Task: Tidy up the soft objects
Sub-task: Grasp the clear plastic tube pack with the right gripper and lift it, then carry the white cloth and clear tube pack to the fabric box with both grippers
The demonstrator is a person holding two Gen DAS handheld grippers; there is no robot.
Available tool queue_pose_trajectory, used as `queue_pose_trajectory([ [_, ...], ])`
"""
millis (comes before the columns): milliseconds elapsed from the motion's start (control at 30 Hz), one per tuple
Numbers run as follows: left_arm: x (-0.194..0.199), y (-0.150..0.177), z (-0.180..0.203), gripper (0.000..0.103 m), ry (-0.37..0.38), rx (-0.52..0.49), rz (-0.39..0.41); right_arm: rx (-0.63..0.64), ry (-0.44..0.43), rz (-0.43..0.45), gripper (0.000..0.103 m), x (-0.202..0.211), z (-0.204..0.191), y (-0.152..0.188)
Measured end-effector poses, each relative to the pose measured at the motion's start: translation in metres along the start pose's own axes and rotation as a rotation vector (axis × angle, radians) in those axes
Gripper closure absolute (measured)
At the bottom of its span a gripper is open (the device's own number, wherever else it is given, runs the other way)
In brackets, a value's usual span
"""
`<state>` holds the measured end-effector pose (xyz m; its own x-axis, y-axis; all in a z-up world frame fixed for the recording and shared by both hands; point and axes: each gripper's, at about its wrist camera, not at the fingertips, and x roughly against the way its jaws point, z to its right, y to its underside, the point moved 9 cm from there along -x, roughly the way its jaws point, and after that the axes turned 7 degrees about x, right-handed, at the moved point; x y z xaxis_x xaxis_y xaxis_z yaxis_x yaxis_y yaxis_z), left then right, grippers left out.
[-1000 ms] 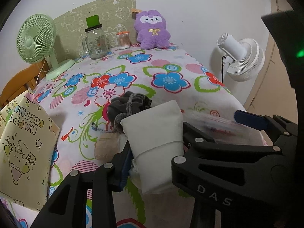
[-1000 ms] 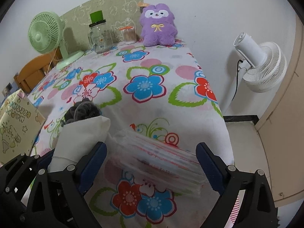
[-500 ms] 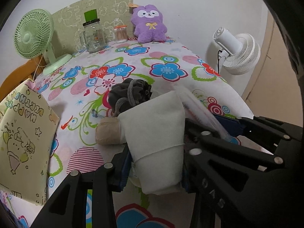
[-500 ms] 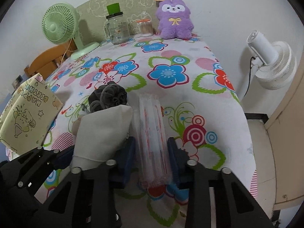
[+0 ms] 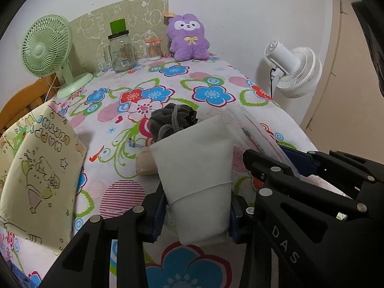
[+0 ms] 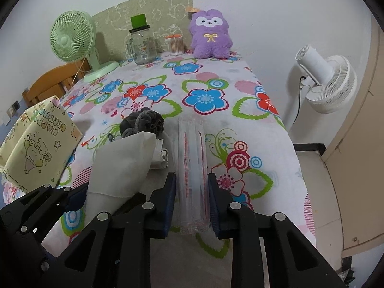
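A second ago the right gripper (image 6: 191, 206) stood wide apart around a clear plastic packet (image 6: 192, 168) lying flat on the tabletop (image 6: 240, 129). Its jaws have just been closing, and the blue pads now pinch the packet, which is turned on edge and lifted, pointing away from the camera. The left gripper (image 5: 195, 212) is pressed onto a white cloth pouch (image 5: 194, 175), as it was before, with the pouch held upright between the pads just left of the packet.

The lower ends of both the pouch and the packet are hidden behind the black gripper arms. Beneath the pouch, a beige soft item (image 5: 145, 165) is mostly covered, and what it is cannot be told. What the packet holds is unclear; only red markings show through the film.

Behind the pouch lies a dark grey drawstring bag (image 5: 172, 120), gathered and crumpled. The tabletop cover is thin cloth printed with bright flowers. At the left edge stands a glossy yellow gift bag (image 5: 40, 172). At the far end sit a fluffy purple plush (image 5: 188, 39), a glass jar (image 5: 121, 52) and a green fan (image 5: 46, 45).
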<state>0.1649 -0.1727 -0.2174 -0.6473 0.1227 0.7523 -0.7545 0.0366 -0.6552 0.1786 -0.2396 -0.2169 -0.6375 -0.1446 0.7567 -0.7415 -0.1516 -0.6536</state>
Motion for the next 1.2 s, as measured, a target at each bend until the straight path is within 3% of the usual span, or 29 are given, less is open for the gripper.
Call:
queue_pose_trajectory([
  [1200,0.105,-0.027,-0.023,0.062,0.057,-0.051,0.154,0.017,0.085,0.140,0.075,0.106,-0.045,-0.028],
])
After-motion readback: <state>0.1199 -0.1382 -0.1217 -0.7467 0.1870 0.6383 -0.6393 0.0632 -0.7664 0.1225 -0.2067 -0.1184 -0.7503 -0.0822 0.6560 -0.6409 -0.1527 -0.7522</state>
